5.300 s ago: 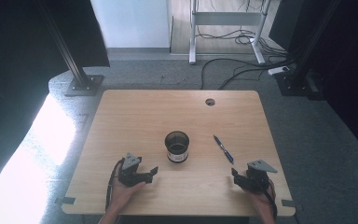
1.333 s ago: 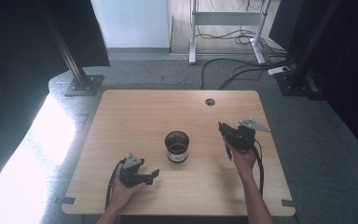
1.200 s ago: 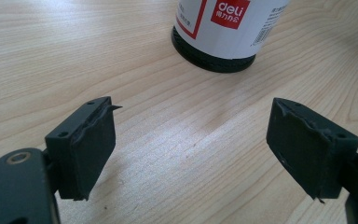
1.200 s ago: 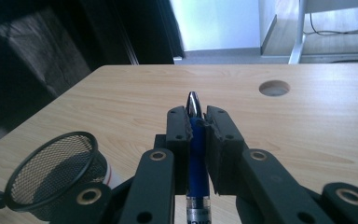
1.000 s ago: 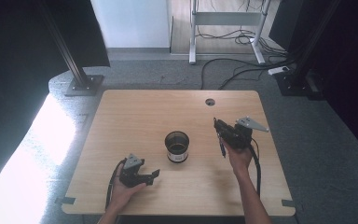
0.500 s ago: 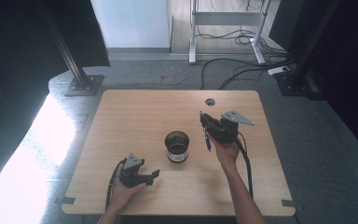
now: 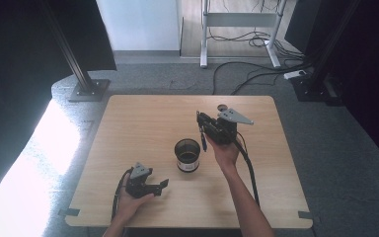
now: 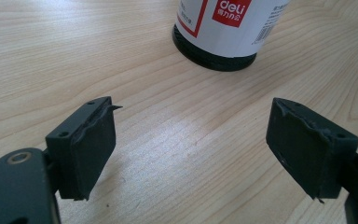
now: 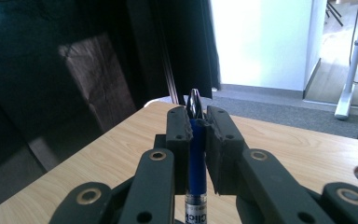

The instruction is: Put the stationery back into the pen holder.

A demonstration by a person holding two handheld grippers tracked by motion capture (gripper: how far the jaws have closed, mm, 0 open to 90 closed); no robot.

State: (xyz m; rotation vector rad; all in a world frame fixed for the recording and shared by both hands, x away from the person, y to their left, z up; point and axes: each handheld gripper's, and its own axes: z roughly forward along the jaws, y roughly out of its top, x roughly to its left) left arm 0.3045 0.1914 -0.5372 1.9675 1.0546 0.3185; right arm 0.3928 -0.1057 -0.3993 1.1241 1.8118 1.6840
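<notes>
- My right gripper [image 7: 203,129] has carried the pen [image 7: 203,140] in from the table's right side; it now hangs beside the pen cup [image 7: 187,154], clamped tight.
- Next I must centre it over the rim, then release.
- The left gripper view has those jaws wide apart and empty, near the cup's base [image 8: 223,44].

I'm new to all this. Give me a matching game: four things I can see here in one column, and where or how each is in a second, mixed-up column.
Things:
1. pen
2. cup
3. left gripper
4. right gripper

Place or state:
a. stands upright mid-table, empty inside
b. pinched between two black jaws
c. raised beside the cup, jaws shut
d. low near the table's front edge, jaws apart with nothing between them

Pairs: 1-b, 2-a, 3-d, 4-c
</notes>
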